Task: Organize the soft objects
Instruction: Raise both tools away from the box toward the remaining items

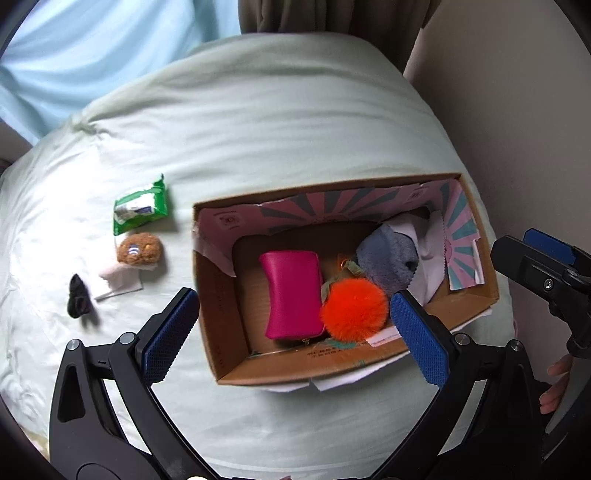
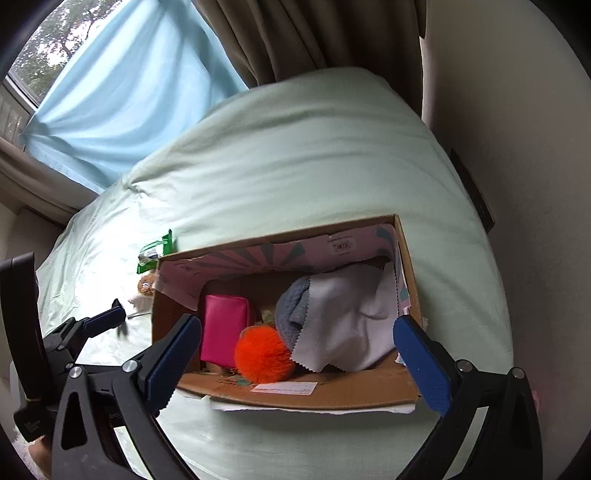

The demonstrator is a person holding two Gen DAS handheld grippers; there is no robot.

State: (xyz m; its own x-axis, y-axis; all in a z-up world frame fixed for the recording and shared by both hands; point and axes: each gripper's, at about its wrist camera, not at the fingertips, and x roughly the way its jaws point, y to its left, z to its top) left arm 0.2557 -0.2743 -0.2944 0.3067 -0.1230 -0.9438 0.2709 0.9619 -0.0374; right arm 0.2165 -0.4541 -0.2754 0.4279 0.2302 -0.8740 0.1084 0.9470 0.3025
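A cardboard box (image 1: 221,325) (image 2: 332,397) sits on the pale green bed. It holds a pink pouch (image 1: 291,293) (image 2: 221,332), an orange pompom (image 1: 352,310) (image 2: 262,356), a grey fuzzy cloth (image 1: 388,260) (image 2: 291,310) and a white cloth (image 1: 432,258) (image 2: 351,317). Left of the box lie a green tissue pack (image 1: 140,210) (image 2: 151,254), a brown plush toy (image 1: 139,251) (image 2: 146,285) on a white-pink piece, and a small black item (image 1: 78,297). My left gripper (image 1: 291,332) is open and empty above the box's near side. My right gripper (image 2: 299,363) is open and empty over the box.
The bed sheet (image 1: 258,129) spreads around the box. A light blue curtain (image 2: 122,92) and brown drapes (image 2: 306,33) hang behind. A beige wall (image 2: 517,147) stands at the right. The right gripper shows at the left wrist view's right edge (image 1: 546,266).
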